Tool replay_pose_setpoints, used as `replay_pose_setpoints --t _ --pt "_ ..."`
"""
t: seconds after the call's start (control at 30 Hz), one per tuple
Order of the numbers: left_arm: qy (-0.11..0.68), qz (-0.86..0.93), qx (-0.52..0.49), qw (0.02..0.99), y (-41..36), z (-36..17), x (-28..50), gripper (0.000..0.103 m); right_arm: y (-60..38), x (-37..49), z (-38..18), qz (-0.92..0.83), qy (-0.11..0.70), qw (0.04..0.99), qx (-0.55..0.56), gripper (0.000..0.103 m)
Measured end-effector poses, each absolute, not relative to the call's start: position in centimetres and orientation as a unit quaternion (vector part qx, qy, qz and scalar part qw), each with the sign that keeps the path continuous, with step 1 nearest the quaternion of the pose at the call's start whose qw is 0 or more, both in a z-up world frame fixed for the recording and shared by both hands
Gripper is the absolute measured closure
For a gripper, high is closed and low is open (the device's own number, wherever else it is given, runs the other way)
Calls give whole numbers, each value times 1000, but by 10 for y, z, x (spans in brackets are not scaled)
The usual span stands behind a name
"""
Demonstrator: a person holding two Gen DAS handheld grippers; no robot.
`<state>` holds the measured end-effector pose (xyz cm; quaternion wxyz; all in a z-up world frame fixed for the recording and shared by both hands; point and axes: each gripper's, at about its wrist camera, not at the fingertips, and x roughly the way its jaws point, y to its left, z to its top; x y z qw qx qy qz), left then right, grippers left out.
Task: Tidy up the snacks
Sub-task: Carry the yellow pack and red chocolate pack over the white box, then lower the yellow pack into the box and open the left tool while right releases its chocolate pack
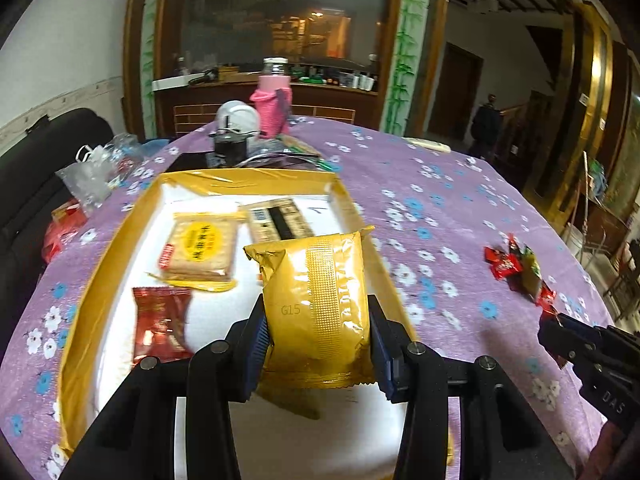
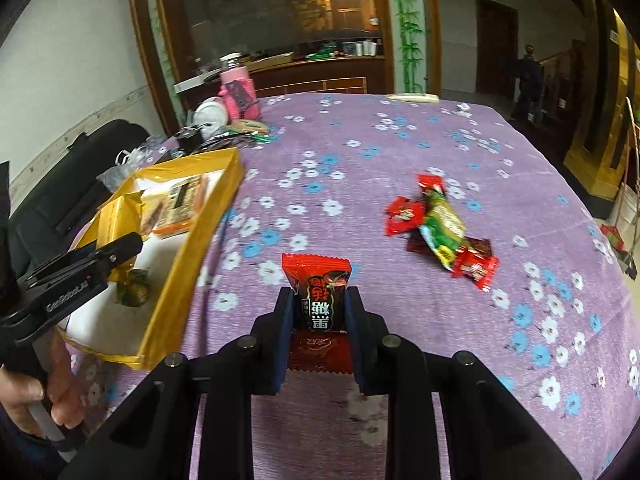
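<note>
Left gripper [image 1: 318, 344] clamps the gold packet [image 1: 316, 304] over the box [image 1: 100, 256]'s near right corner; right gripper [image 2: 318, 336] grips a red candy [image 2: 318, 292] above the table [image 2: 400, 152]. Best lower before letting go.

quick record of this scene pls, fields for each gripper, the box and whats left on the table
left gripper: shut on gold packet, over the box
right gripper: shut on red candy, over the tablecloth
box: gold, open, holds a biscuit pack, a red packet and a striped pack
loose snacks: small pile on the tablecloth, outside the box
</note>
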<state>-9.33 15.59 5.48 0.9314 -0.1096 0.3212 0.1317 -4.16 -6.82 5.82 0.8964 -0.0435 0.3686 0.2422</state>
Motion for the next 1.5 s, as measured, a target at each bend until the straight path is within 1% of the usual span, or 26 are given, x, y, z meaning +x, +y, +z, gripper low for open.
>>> replay_pose_setpoints --t 0.53,1.07,1.3,1.5 --pt "329 182 -136 917 201 39 -108 55 -1 -62 69 306 346 881 -100 79" --pt "332 183 -154 912 214 35 -113 55 38 -65 70 347 341 867 -105 79" --pt "345 180 -145 910 211 38 -108 55 63 -55 62 367 362 851 -102 79" --pt "360 181 -146 903 213 37 -102 55 80 -29 61 374 380 843 -78 79"
